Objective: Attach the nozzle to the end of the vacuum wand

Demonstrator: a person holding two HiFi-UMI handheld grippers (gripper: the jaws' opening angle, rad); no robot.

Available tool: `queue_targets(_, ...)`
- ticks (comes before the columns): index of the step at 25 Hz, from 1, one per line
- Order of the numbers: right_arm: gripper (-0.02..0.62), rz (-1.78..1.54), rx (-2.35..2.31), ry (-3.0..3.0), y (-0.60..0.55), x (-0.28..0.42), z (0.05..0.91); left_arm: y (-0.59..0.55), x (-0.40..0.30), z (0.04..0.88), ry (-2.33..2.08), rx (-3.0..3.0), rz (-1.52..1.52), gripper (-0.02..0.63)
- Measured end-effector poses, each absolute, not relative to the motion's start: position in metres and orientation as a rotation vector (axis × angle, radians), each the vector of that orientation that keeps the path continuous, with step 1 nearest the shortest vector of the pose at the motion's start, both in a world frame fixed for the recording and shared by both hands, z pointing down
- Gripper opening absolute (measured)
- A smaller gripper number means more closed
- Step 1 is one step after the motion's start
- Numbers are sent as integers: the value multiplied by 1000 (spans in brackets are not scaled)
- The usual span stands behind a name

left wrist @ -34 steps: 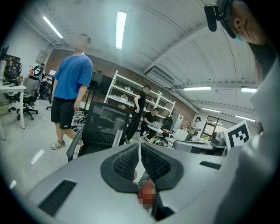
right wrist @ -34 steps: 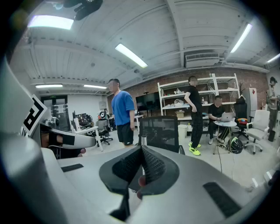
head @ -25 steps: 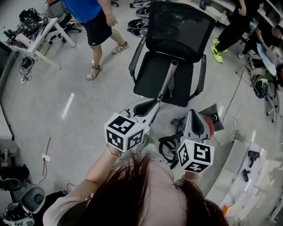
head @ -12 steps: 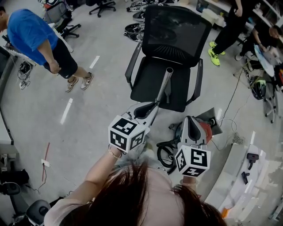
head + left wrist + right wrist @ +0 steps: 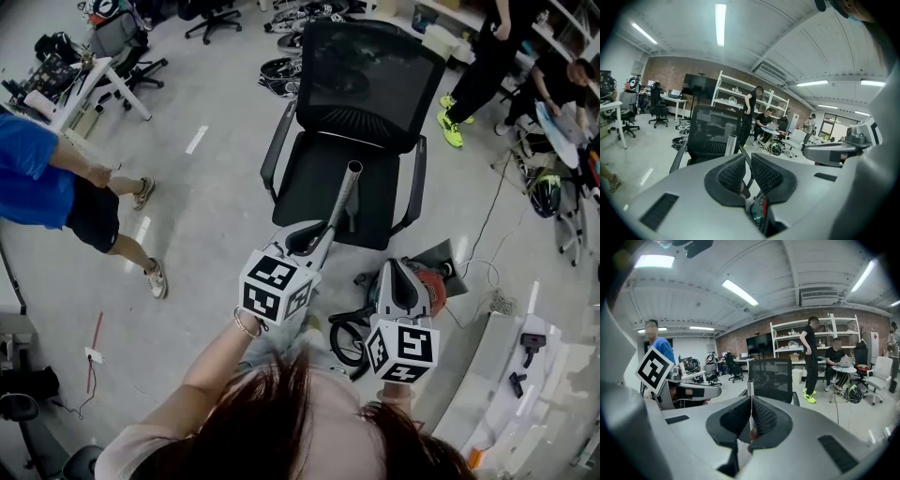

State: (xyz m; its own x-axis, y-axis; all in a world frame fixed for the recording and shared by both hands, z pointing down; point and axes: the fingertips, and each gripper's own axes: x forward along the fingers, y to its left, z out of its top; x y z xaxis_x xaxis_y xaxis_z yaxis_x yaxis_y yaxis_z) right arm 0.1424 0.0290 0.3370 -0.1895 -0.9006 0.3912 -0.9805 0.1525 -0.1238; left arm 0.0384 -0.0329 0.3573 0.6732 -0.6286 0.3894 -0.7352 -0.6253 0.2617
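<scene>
The left gripper (image 5: 746,163) is clamped on the vacuum wand (image 5: 343,192); its ribbed pads stand only a narrow slit apart, with the dark lower part of the wand between them. The metal tube runs up and away from the jaws at a tilt; its open end hangs over the seat of a black office chair (image 5: 375,75). The right gripper (image 5: 751,405) has its jaws pressed together, with nothing to be seen between them; it points the same way as the left gripper, just to its right and apart from the wand. Below it on the floor (image 5: 206,216) lies a red and grey vacuum body (image 5: 437,281); a looped black hose (image 5: 349,328) lies beside that. A person in blue (image 5: 37,183) stands well off to the left; the nozzle I cannot make out in any view.
</scene>
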Motion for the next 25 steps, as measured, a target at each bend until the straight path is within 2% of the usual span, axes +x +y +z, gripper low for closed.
queue_targets(11,23,527,1820,-2169,6,140,347,-78,38,365,-1134,2491,343,34)
queue_targets(17,23,538,1808,-2137,-4,139,352,-102,43,376,-1110,2494,359,98)
queue_targets(25,23,562,1804,-2086,-11,144,362,-129,54,405,-1091,2484,419,132)
